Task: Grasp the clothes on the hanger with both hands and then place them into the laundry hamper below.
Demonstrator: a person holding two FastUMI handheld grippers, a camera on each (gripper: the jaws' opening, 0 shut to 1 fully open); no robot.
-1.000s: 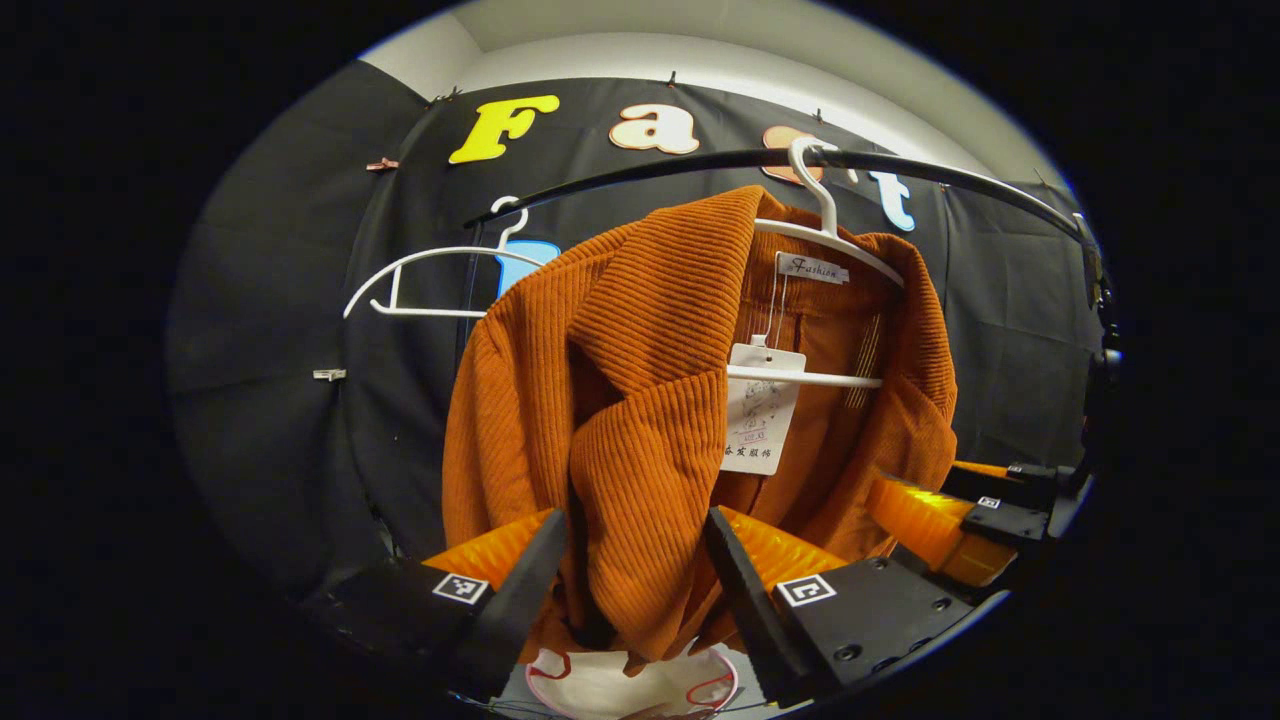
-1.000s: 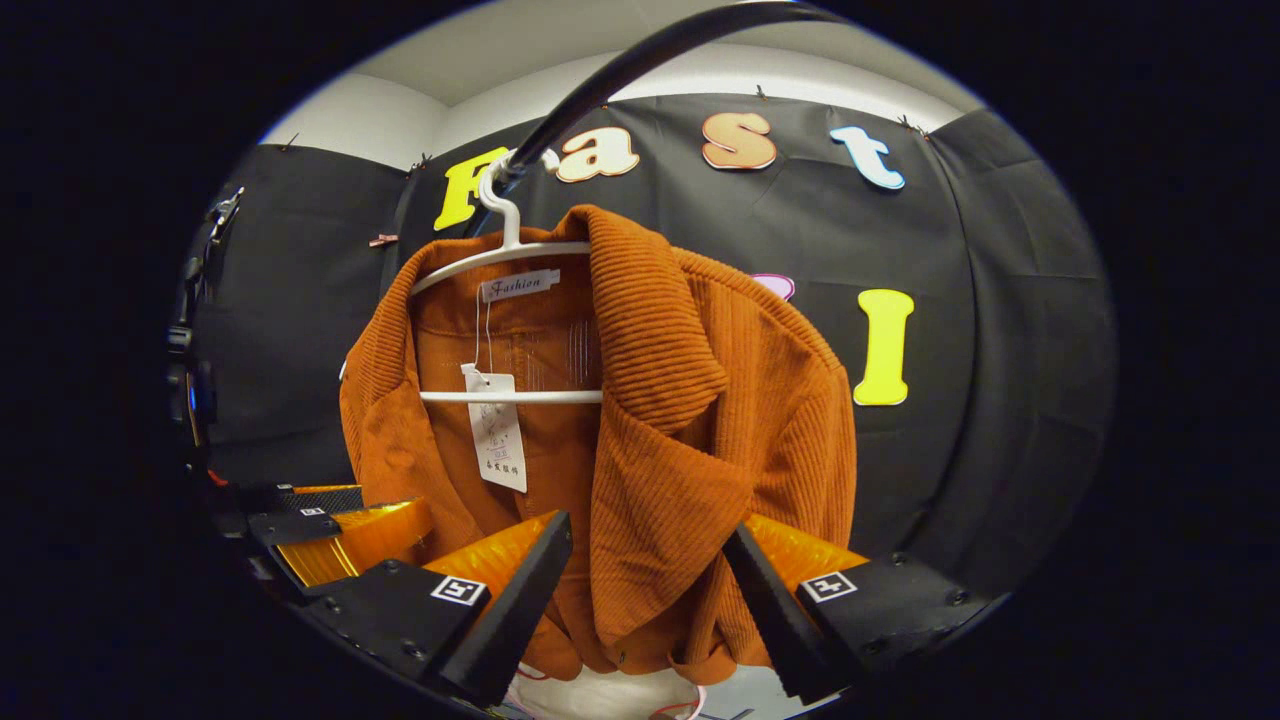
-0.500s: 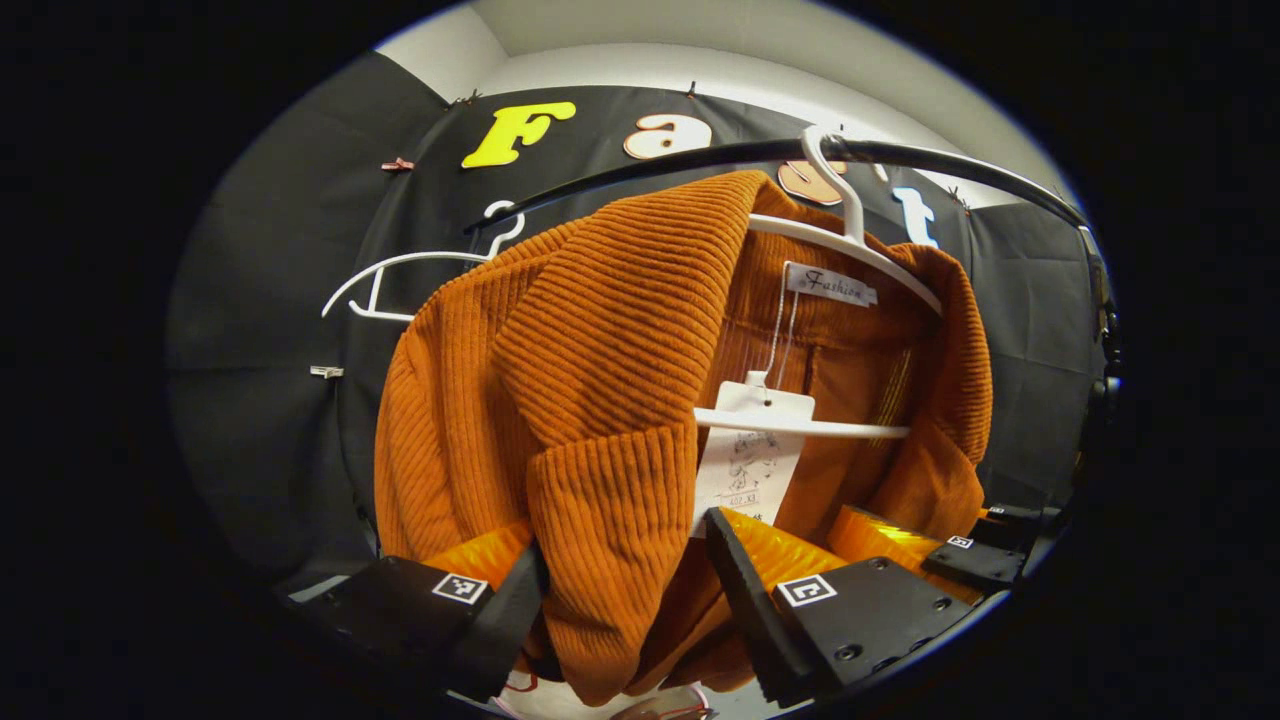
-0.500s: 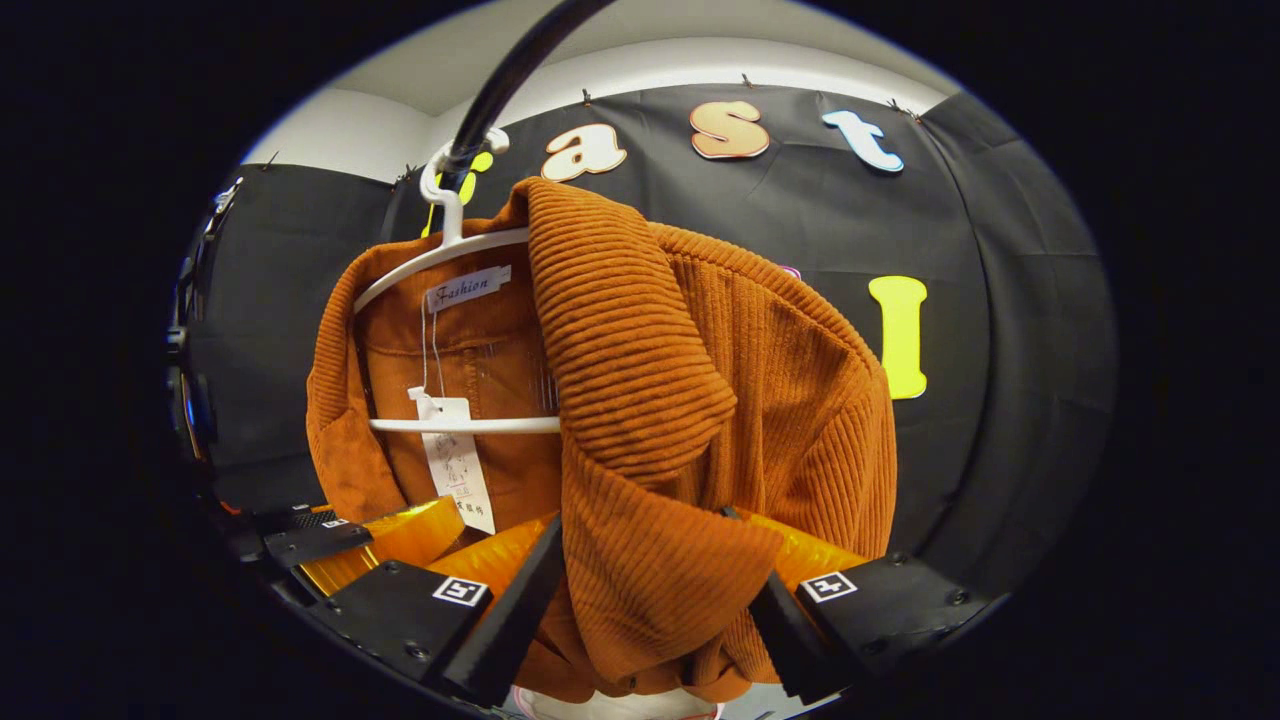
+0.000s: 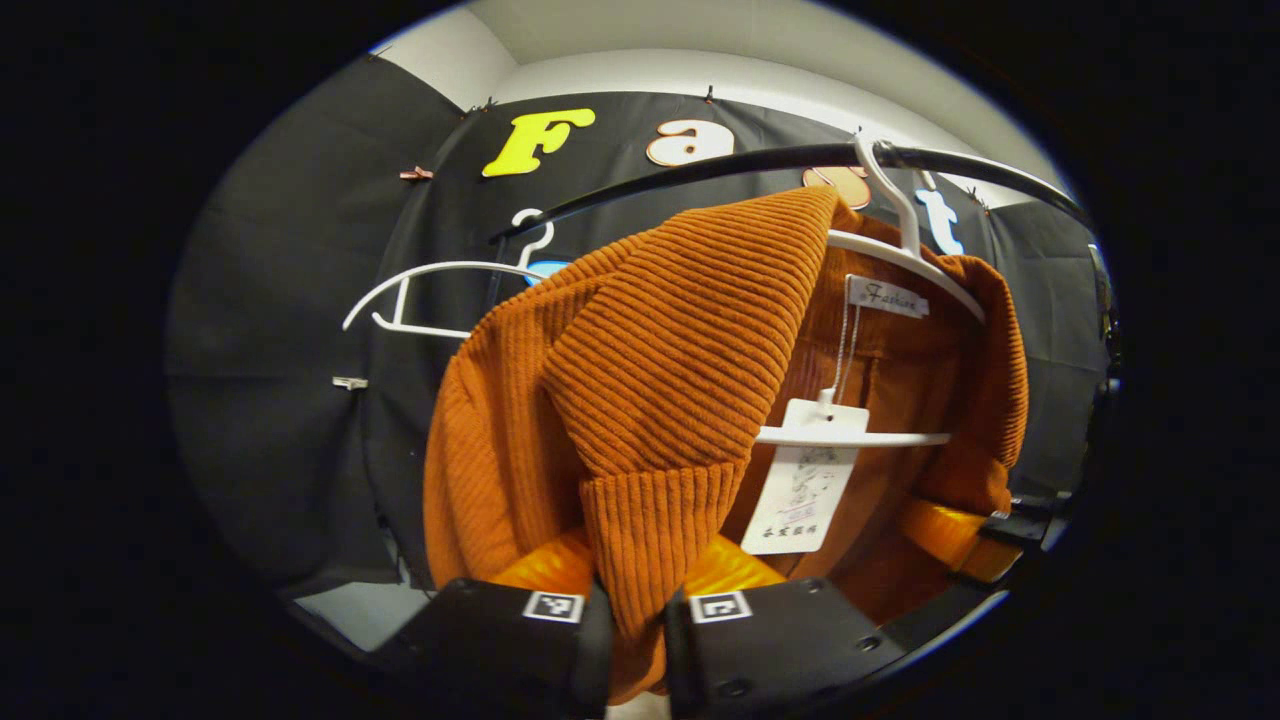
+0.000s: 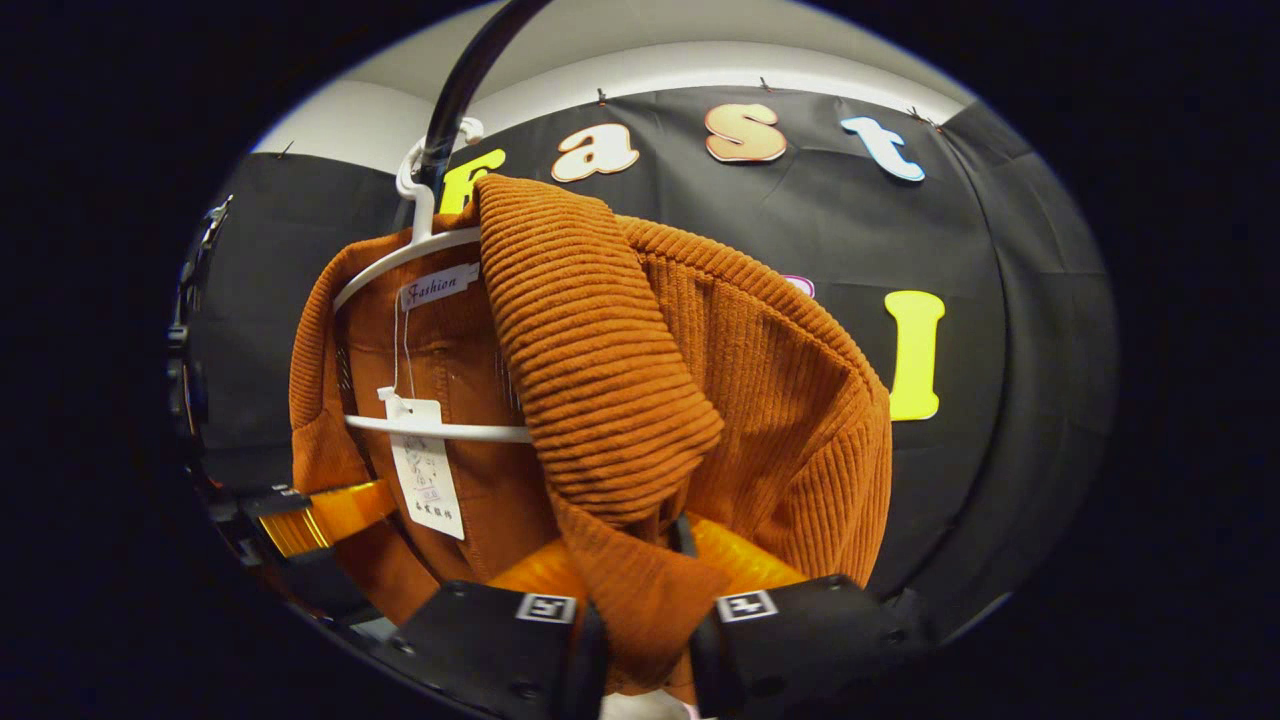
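An orange corduroy jacket (image 5: 650,380) (image 6: 720,400) hangs on a white hanger (image 5: 900,250) (image 6: 420,250) from a black rail (image 5: 720,165) (image 6: 470,70). In the left gripper view, my left gripper (image 5: 638,620) is shut on the jacket's front panel below the lapel. In the right gripper view, my right gripper (image 6: 645,625) is shut on the other front panel. A white paper tag (image 5: 805,480) (image 6: 425,480) dangles from the collar. Each view also catches the other gripper's orange finger (image 5: 950,535) (image 6: 320,510) at the jacket's far side.
A second, bare white hanger (image 5: 430,295) hangs on the rail to the left of the jacket in the left gripper view. Black cloth walls close in behind and at both sides.
Both grippers moved in on the jacket and closed: a second ago their fingers stood wide apart around the front panels, now each pair pinches the fabric.
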